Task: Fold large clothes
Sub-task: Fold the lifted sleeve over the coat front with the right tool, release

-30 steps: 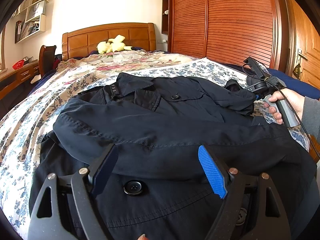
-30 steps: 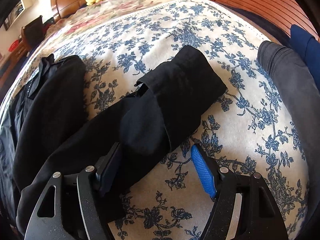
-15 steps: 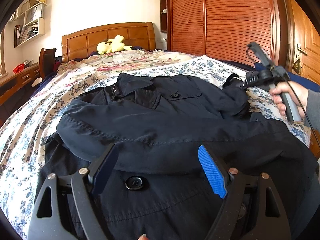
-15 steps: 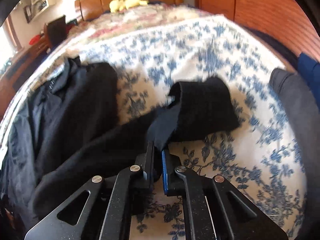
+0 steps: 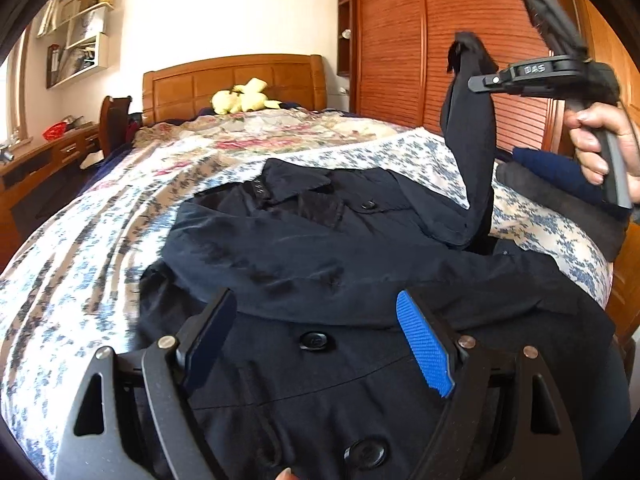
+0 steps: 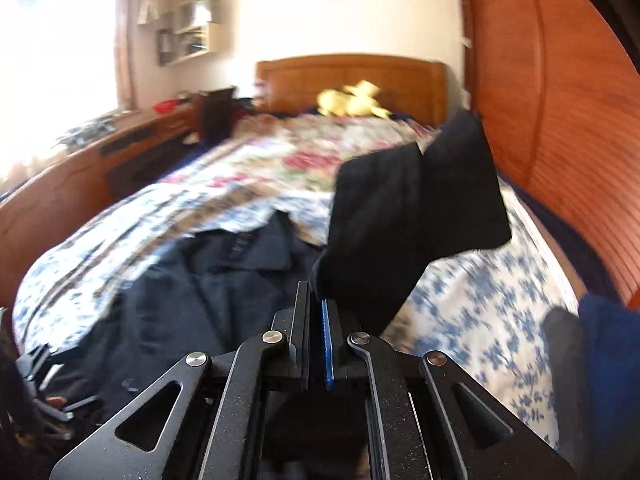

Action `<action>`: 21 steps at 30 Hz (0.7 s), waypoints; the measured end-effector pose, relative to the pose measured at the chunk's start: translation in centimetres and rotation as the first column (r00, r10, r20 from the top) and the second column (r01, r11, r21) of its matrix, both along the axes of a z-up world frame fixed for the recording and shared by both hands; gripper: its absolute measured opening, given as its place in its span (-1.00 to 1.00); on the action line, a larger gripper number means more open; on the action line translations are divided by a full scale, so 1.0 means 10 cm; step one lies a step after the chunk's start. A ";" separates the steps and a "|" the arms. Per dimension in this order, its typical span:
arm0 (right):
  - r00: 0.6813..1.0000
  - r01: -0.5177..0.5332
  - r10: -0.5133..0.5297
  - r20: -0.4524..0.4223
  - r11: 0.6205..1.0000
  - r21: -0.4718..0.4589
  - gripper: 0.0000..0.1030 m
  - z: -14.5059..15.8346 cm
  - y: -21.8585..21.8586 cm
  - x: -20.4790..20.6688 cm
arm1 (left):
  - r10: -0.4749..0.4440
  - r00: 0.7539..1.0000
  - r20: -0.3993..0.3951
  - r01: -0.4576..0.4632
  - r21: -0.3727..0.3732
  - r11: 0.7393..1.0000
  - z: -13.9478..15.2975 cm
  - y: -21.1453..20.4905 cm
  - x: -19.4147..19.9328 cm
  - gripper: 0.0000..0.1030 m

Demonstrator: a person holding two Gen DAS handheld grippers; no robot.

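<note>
A dark navy coat lies spread on the bed with its collar toward the headboard; it also shows in the right wrist view. My left gripper is open and hovers low over the coat's front near a button. My right gripper is shut on the coat's sleeve near the cuff and holds it lifted above the bed. In the left wrist view the right gripper holds the sleeve up at the right.
The bed has a floral cover and a wooden headboard with a yellow plush toy. A wooden wardrobe stands on the right. Folded dark clothes lie at the bed's right edge. A desk stands on the left.
My right gripper closed on the sleeve near its cuff and raised it high off the bed. The left gripper stayed open over the coat's front.
</note>
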State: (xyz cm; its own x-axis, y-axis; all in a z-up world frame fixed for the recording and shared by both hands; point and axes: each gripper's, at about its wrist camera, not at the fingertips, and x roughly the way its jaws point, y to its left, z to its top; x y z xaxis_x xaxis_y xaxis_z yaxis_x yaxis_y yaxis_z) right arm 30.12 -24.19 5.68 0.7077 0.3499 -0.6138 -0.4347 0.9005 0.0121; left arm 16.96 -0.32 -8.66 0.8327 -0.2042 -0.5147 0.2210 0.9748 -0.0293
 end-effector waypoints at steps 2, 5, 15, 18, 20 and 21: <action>0.999 -0.035 0.035 0.012 0.999 0.007 -0.95 0.08 0.17 -0.13 | 0.016 1.000 0.008 -0.016 -0.001 1.000 0.06 0.09 -0.06 0.60; 0.996 -0.090 0.090 0.026 0.996 0.008 -0.95 0.16 0.37 -0.36 | 0.030 0.999 0.035 -0.031 0.000 1.000 0.16 0.21 -0.14 0.60; 0.976 -0.211 0.212 -0.051 0.977 0.034 -0.95 -0.10 0.95 -0.80 | 0.112 0.992 0.063 -0.112 -0.011 0.994 0.24 0.71 -0.38 0.60; 0.960 -0.239 0.242 -0.138 0.970 0.036 -0.95 -0.38 1.04 -0.84 | 0.128 0.990 0.055 -0.127 -0.013 0.992 0.20 0.84 -0.42 0.60; 0.958 -0.234 0.232 -0.171 0.972 0.009 -0.94 -0.56 1.08 -0.92 | 0.131 0.990 0.050 -0.131 -0.011 0.991 0.19 0.89 -0.43 0.60; 0.954 -0.230 0.225 -0.198 0.973 -0.005 -0.90 -0.67 1.10 -0.96 | 0.134 0.990 0.049 -0.133 -0.010 0.991 0.18 0.91 -0.44 0.60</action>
